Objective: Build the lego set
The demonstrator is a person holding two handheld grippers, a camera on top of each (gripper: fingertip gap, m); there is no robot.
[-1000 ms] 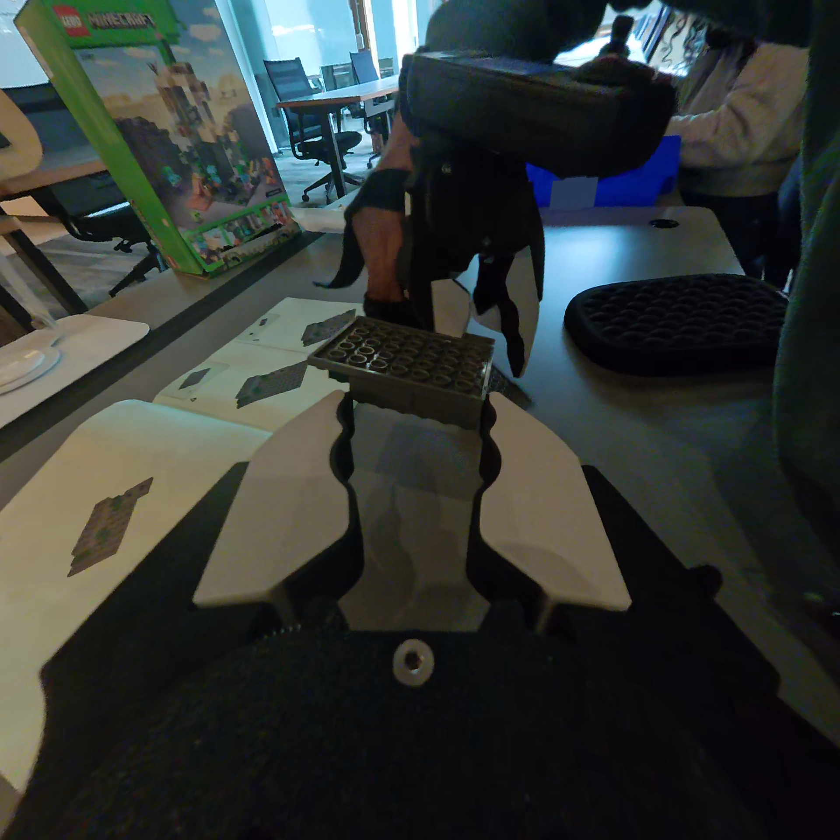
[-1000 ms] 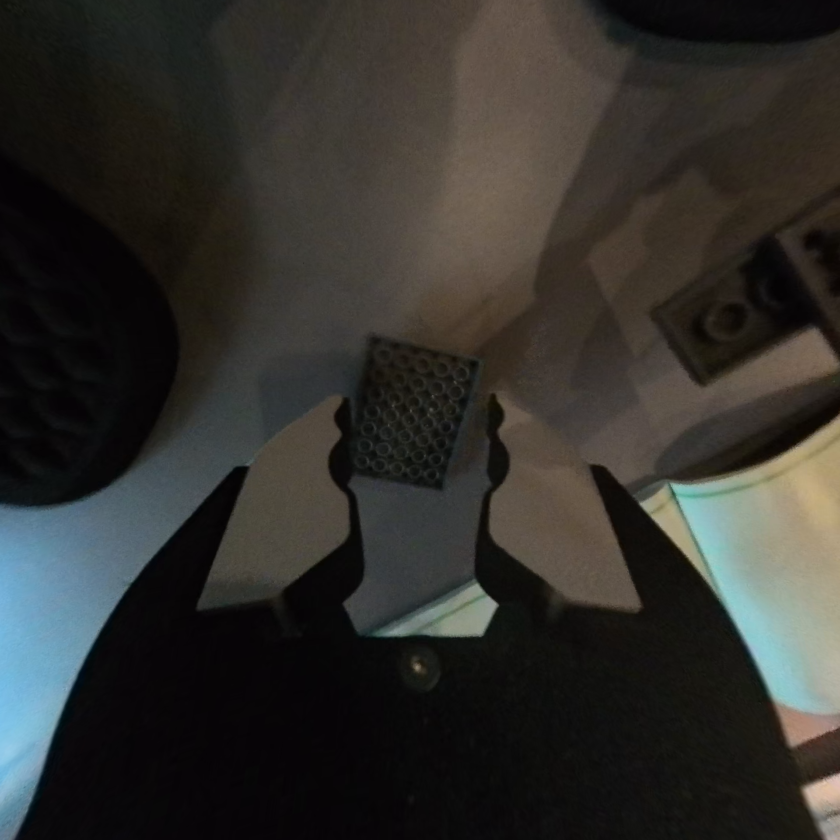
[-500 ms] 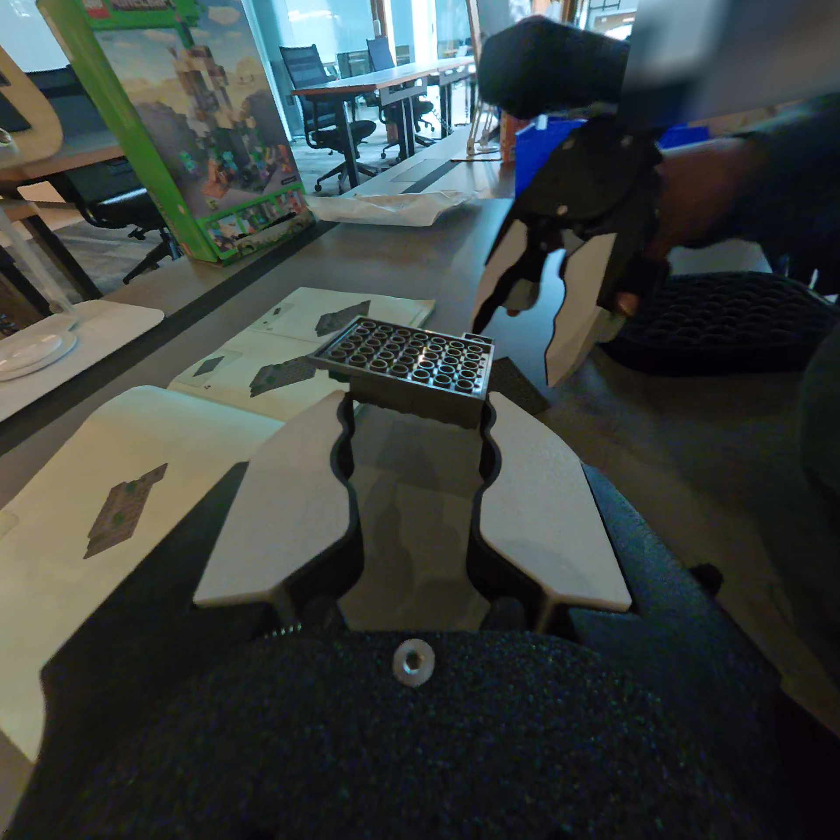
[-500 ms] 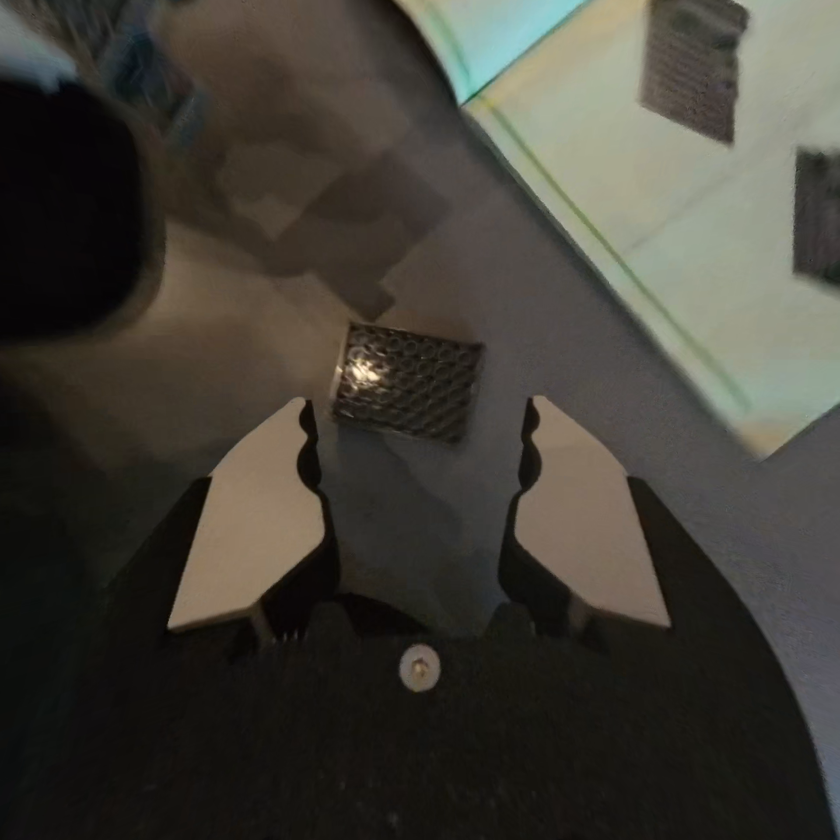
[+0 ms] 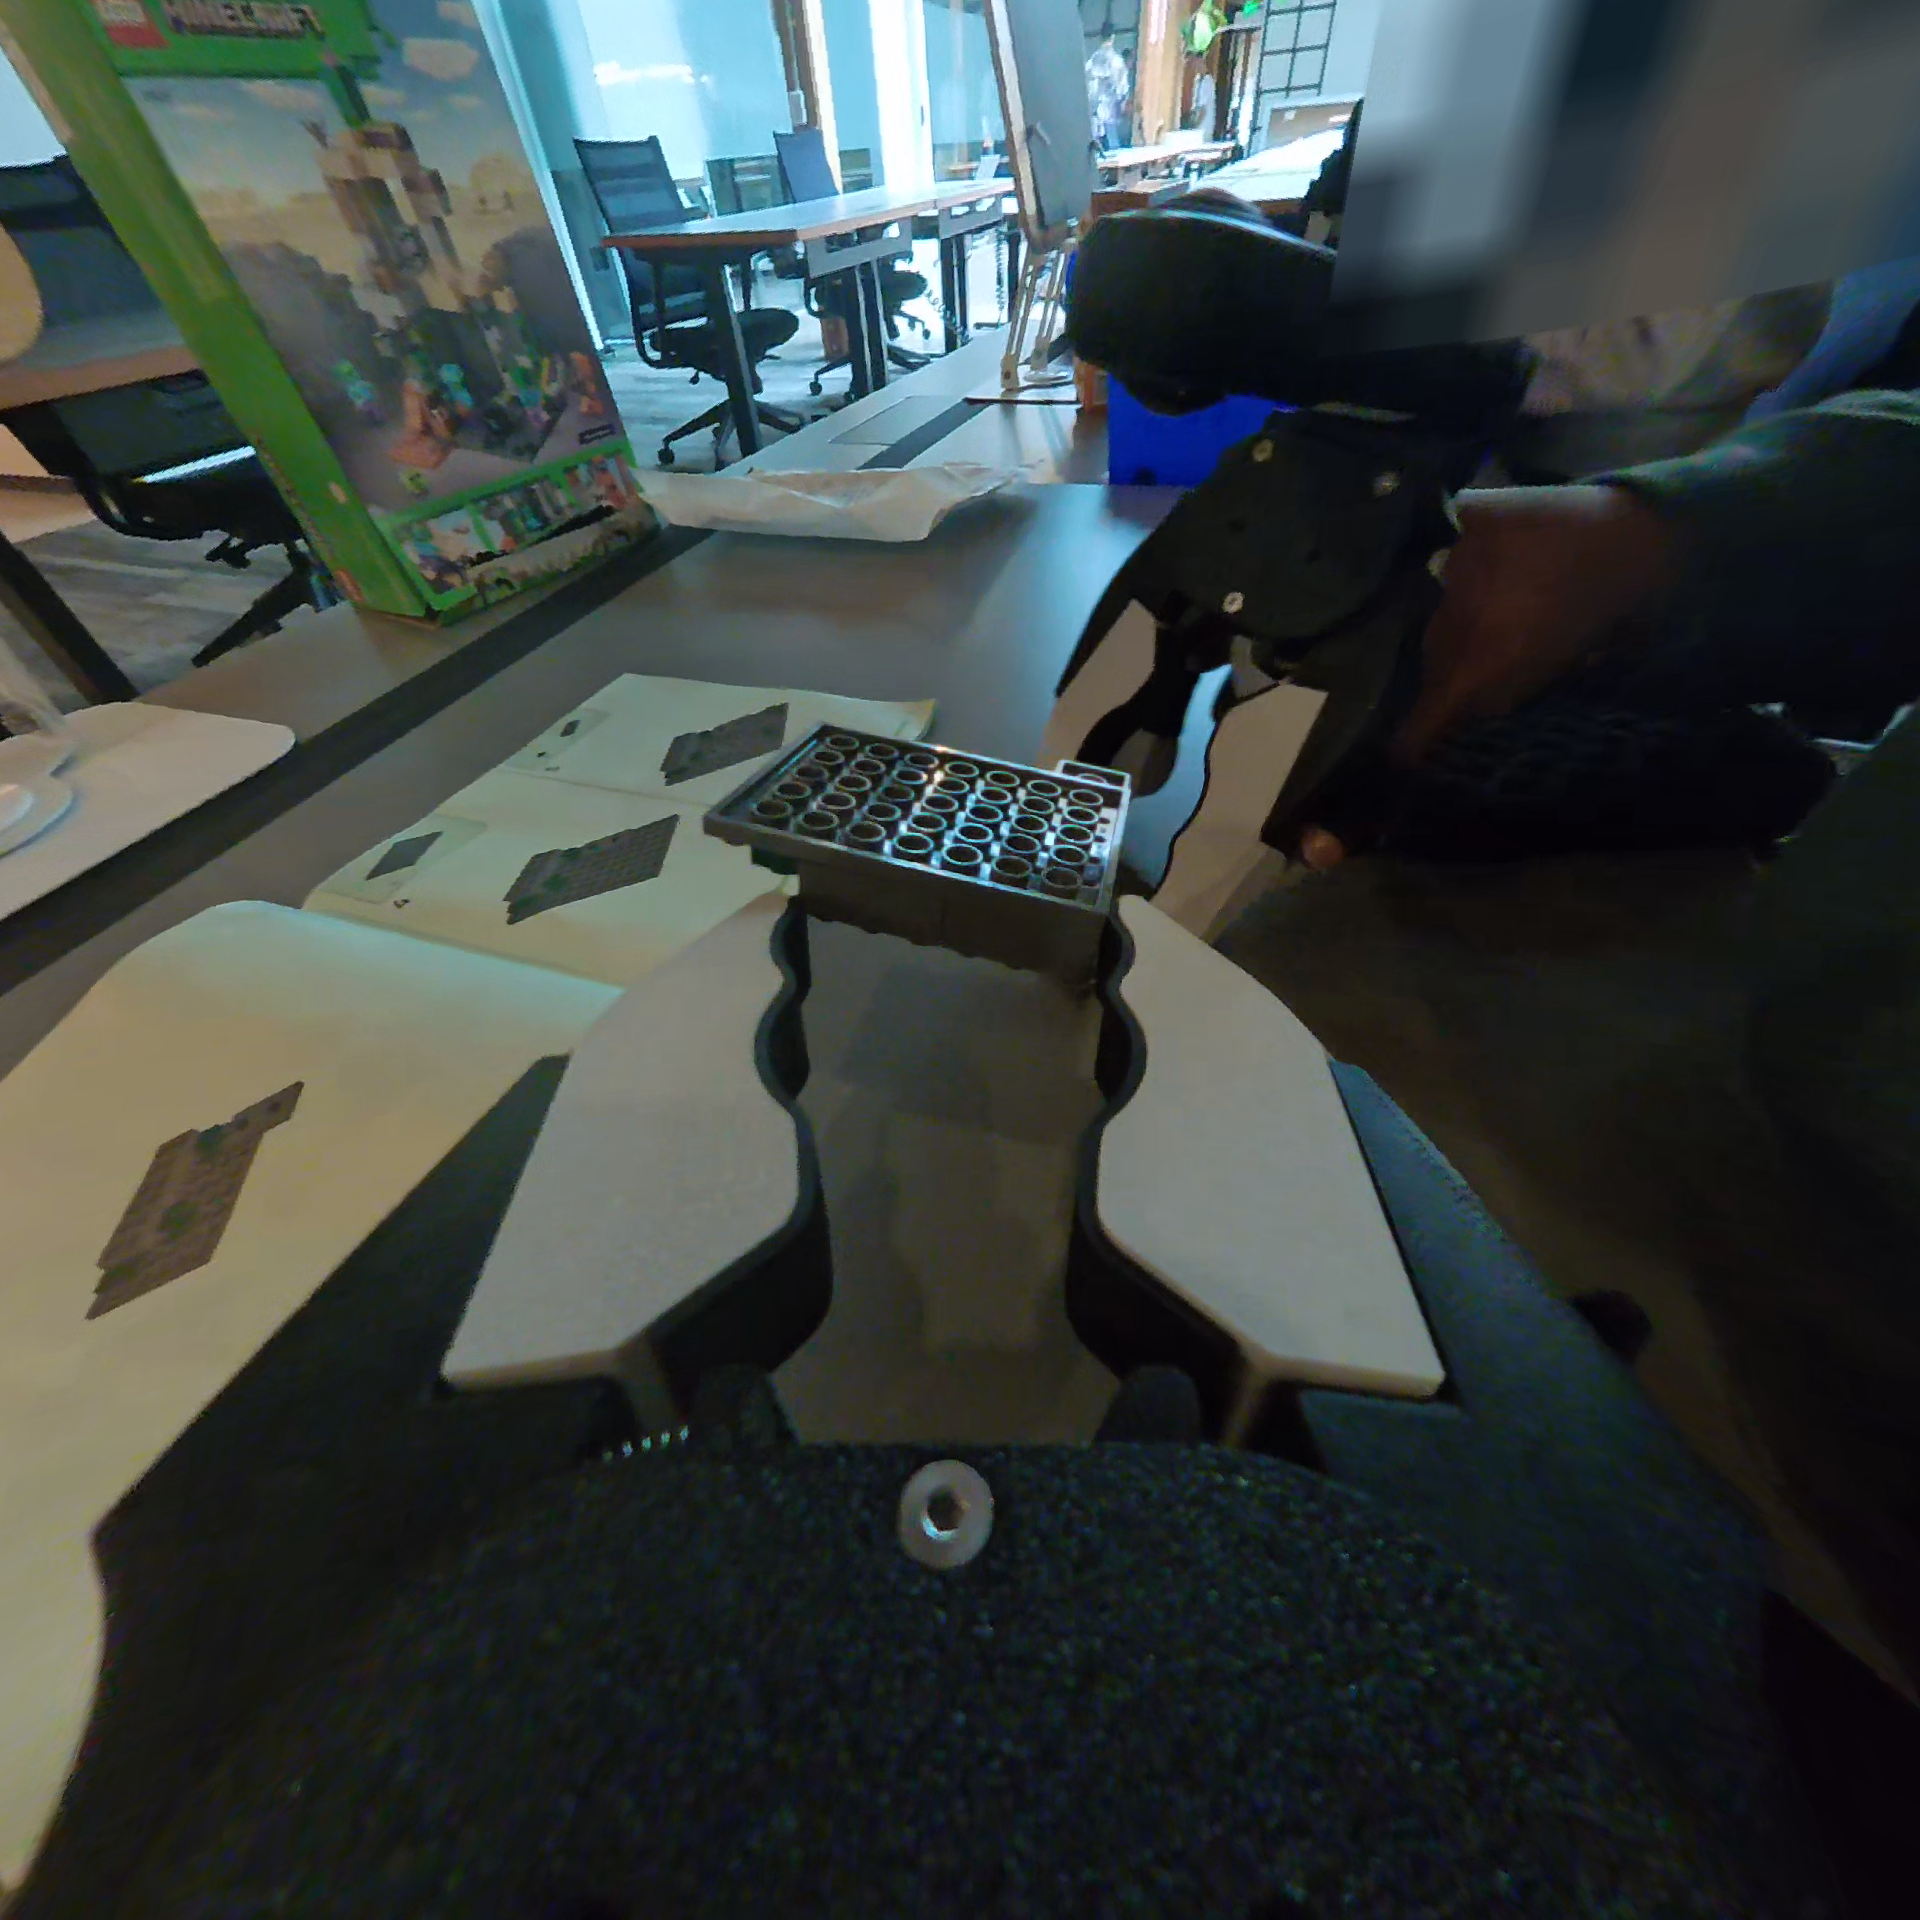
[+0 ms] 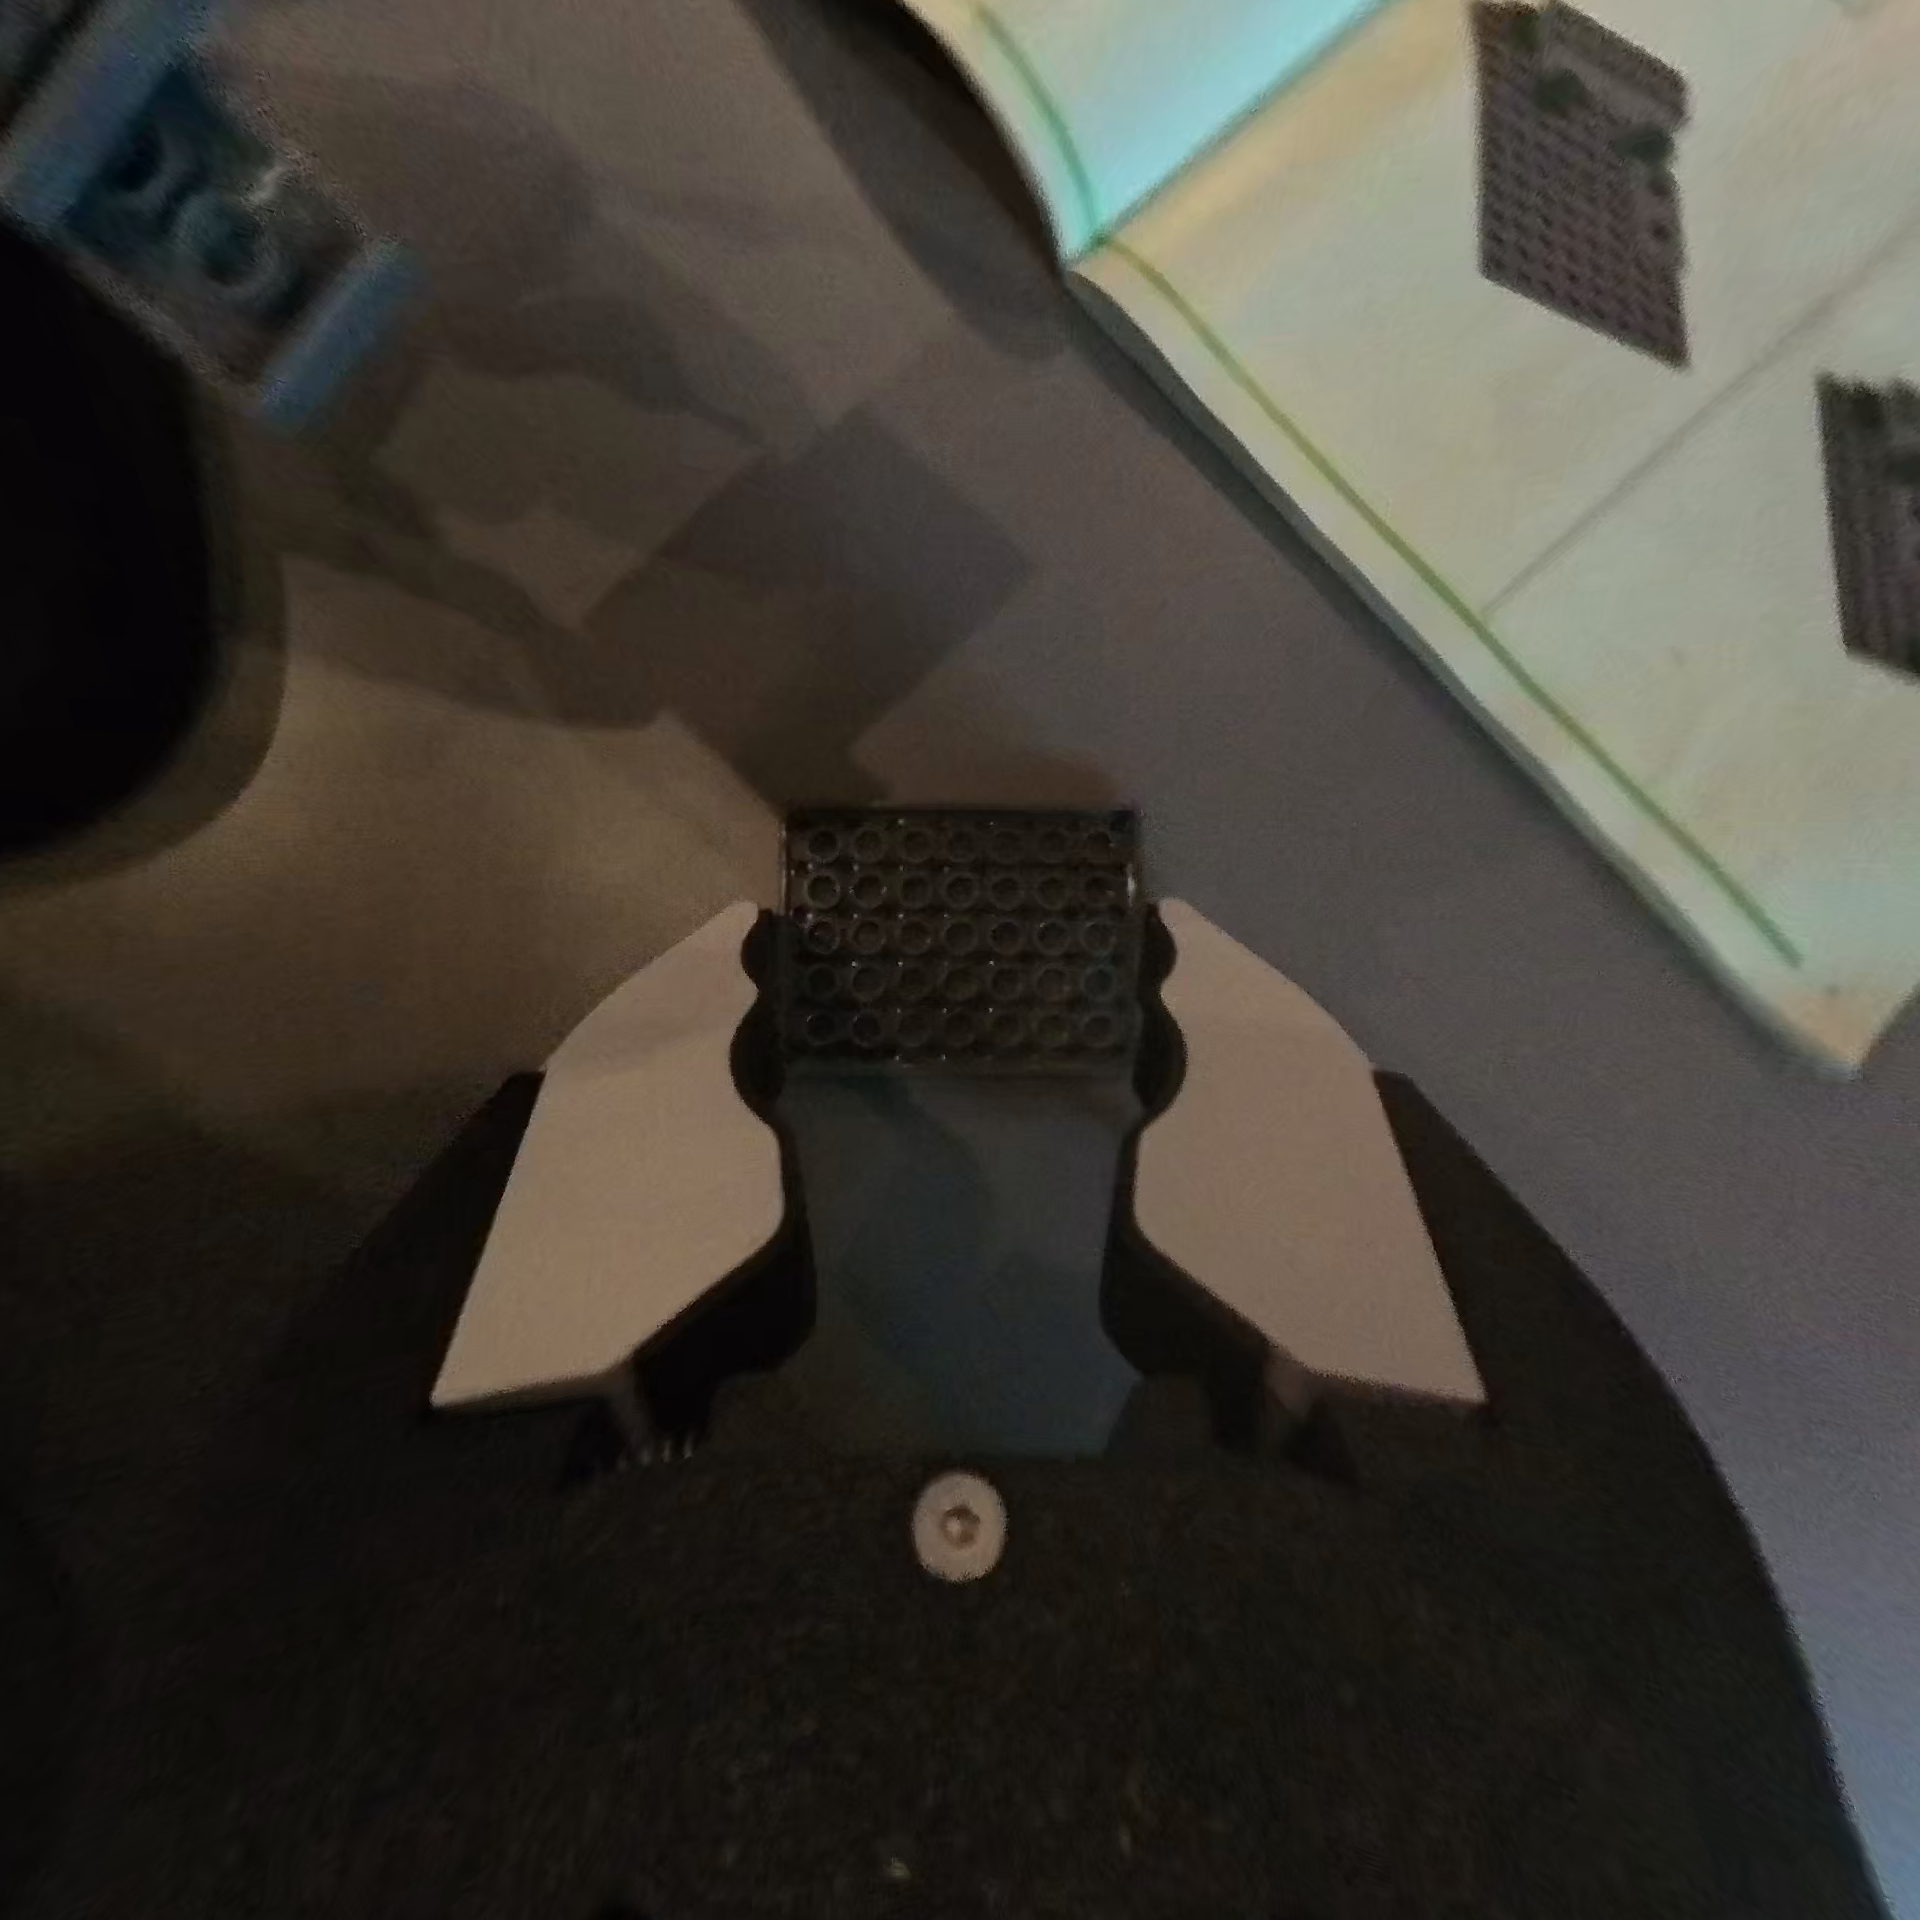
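Observation:
My left gripper (image 5: 951,935) is shut on a dark grey Lego plate assembly (image 5: 925,821), held underside up just above the table (image 5: 883,613). Behind it, the right gripper (image 5: 1216,748) points down at the table, held by a person's hand. In the right wrist view, my right gripper (image 6: 956,935) is closed on the two short ends of a small dark grey plate (image 6: 956,935) that lies underside up on the table. The left gripper's held piece (image 6: 208,229) shows blurred at the upper left of that view.
An open instruction booklet (image 5: 623,831) lies left of the held plate and also shows in the right wrist view (image 6: 1455,520). A green Lego box (image 5: 343,312) stands at the back left. A black dimpled mat (image 5: 1621,769) lies on the right, crumpled white paper (image 5: 831,499) and a blue bin (image 5: 1174,436) farther back.
The right gripper let go of the small plate, opened wide, turned, and closed on it again across its long axis. It moved to the right. The left gripper kept its hold.

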